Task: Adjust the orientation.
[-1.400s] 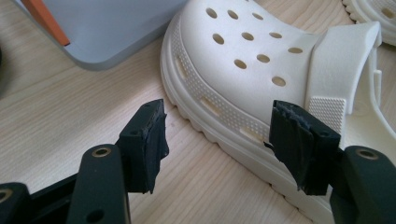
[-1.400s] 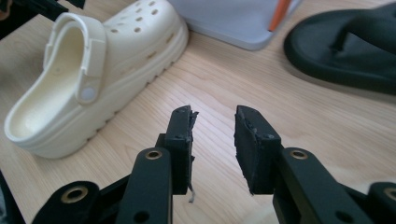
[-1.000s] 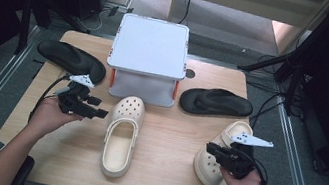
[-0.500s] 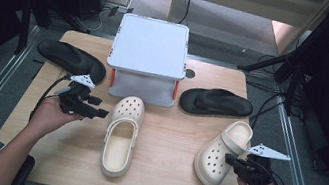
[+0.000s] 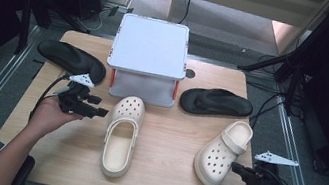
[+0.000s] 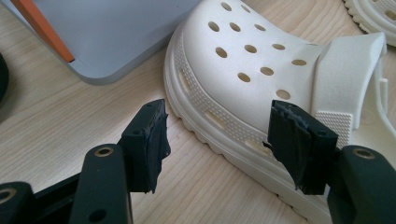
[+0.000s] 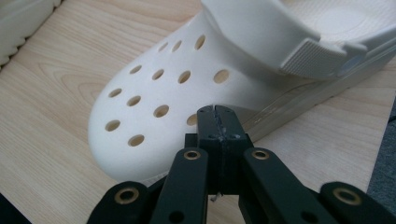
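Two cream clogs lie on the wooden table. The left clog [image 5: 120,138] [image 6: 261,74] points toe-first at the box. My left gripper [image 5: 98,111] [image 6: 224,140] stands open just left of it, its pads [image 6: 150,140] spread before the clog's side without touching it. The right clog [image 5: 222,153] [image 7: 187,88] lies slanted at the right. My right gripper [image 5: 236,168] [image 7: 217,112] is shut with nothing between its jaws, its tip right at the clog's toe; I cannot tell whether it touches.
A grey lidded box [image 5: 148,59] [image 6: 107,37] with orange latches stands at the table's back middle. One black sandal [image 5: 70,59] lies to its left, another [image 5: 216,102] to its right. The table's right edge [image 5: 263,154] runs close by my right hand.
My right hand has drawn back to the right and toward the near edge, uncovering the right clog's toe. The left hand and both clogs have stayed where they were.
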Motion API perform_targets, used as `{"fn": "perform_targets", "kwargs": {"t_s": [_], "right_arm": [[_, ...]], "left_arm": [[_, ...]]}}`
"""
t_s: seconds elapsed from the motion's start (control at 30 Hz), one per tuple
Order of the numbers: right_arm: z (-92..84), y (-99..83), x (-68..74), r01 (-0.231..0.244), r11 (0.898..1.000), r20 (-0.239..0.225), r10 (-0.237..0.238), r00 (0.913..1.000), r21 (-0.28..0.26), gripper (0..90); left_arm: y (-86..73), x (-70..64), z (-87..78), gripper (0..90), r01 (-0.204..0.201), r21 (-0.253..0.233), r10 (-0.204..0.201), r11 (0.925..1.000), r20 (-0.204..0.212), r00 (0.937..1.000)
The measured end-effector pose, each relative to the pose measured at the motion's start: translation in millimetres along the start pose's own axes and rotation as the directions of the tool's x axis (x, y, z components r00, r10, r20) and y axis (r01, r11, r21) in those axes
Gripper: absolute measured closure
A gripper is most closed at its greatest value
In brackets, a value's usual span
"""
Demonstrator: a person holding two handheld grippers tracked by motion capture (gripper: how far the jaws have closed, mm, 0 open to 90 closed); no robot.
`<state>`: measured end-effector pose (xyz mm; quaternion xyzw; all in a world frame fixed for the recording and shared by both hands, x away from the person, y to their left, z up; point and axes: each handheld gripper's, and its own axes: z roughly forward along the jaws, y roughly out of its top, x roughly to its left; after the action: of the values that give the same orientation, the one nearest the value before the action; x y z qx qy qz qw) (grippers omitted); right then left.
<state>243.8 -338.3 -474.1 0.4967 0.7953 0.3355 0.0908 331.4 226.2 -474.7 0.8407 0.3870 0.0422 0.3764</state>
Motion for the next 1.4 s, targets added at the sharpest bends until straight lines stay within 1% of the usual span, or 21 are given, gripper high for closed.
{"fn": "perform_targets", "kwargs": {"t_s": [0.03, 0.07, 0.2, 0.37, 0.53, 0.67, 0.77, 0.83, 1.07, 1.1, 1.13, 1.17, 1.23, 1.33, 1.4], "right_arm": [[3.1, 0.2, 0.3, 0.008, 1.0, -0.008, -0.008, 0.9999, 0.01, 90.0], [5.0, 0.7, 1.4, 0.021, 1.0, -0.003, -0.021, 0.9998, 0.003, 90.0], [6.2, 2.5, 3.0, 0.018, 1.0, -0.01, -0.018, 0.9998, 0.011, 90.0], [10.5, 5.8, 5.6, 0.037, 0.999, -0.019, -0.036, 0.9991, 0.006, 90.0], [17.2, 11.6, 12.2, 0.06, 0.998, -0.035, -0.06, 0.9976, 0.008, 90.0], [23.5, 17.3, 19.0, 0.08, 0.997, -0.037, -0.079, 0.9962, 0.008, 90.0], [27.9, 20.9, 21.5, 0.095, 0.995, -0.056, -0.095, 0.9939, 0.004, 90.0], [29.3, 22.8, 23.4, 0.092, 0.996, -0.061, -0.092, 0.9939, 0.011, 90.0], [40.1, 33.2, 32.2, 0.119, 0.993, -0.081, -0.118, 0.9897, 0.008, 90.0], [42.4, 35.1, 33.5, 0.13, 0.992, -0.085, -0.129, 0.9879, 0.004, 90.0], [44.3, 36.9, 35.2, 0.132, 0.991, -0.088, -0.131, 0.9875, 0.006, 90.0], [46.3, 38.6, 37.0, 0.131, 0.991, -0.09, -0.13, 0.9874, 0.005, 90.0], [50.7, 42.3, 40.2, 0.14, 0.99, -0.095, -0.14, 0.9856, 0.002, 90.0], [57.2, 48.2, 45.3, 0.142, 0.99, -0.104, -0.141, 0.9845, 0.003, 90.0], [61.2, 52.4, 49.0, 0.139, 0.99, -0.115, -0.138, 0.9838, 0.002, 90.0]], "left_arm": [[-0.2, 0.2, 0.2, 38.4, -0.002, 0.002, 0.002, 1.0, 0.0, 1.0], [-0.4, 0.3, 0.4, 38.4, -0.002, 0.004, 0.002, 1.0, 0.0, 1.0], [-1.1, -0.4, 0.6, 38.4, -0.007, 0.013, 0.007, 0.9999, -0.002, 1.0], [-2.0, -2.3, 0.2, 38.3, -0.01, 0.014, 0.011, 0.9998, -0.007, 0.9999], [-3.7, -2.2, -0.8, 38.3, -0.005, 0.014, 0.005, 0.9999, -0.013, 0.9999], [-5.6, -2.0, -2.6, 38.3, -0.002, 0.015, 0.002, 0.9999, -0.017, 0.9999], [-7.1, -2.1, -4.4, 38.3, 0.001, 0.012, 0.0, 0.9999, -0.023, 0.9997], [-8.4, -2.3, -5.6, 38.3, 0.002, 0.012, -0.002, 0.9999, -0.025, 0.9997], [-13.4, -4.4, -8.1, 38.3, 0.008, 0.013, -0.007, 0.9999, -0.035, 0.9994], [-14.2, -4.7, -8.6, 38.3, 0.007, 0.012, -0.007, 0.9999, -0.037, 0.9993], [-15.1, -5.3, -8.9, 38.3, 0.012, 0.011, -0.011, 0.9999, -0.036, 0.9993], [-15.8, -5.3, -9.1, 38.3, 0.007, 0.015, -0.007, 0.9999, -0.037, 0.9993], [-17.8, -6.2, -9.5, 38.4, 0.016, 0.01, -0.016, 0.9998, -0.032, 0.9994], [-20.1, -6.9, -10.8, 38.3, 0.027, 0.004, -0.027, 0.9996, -0.028, 0.9993], [-21.5, -7.7, -11.6, 38.3, 0.025, 0.007, -0.025, 0.9997, -0.03, 0.9992]]}}
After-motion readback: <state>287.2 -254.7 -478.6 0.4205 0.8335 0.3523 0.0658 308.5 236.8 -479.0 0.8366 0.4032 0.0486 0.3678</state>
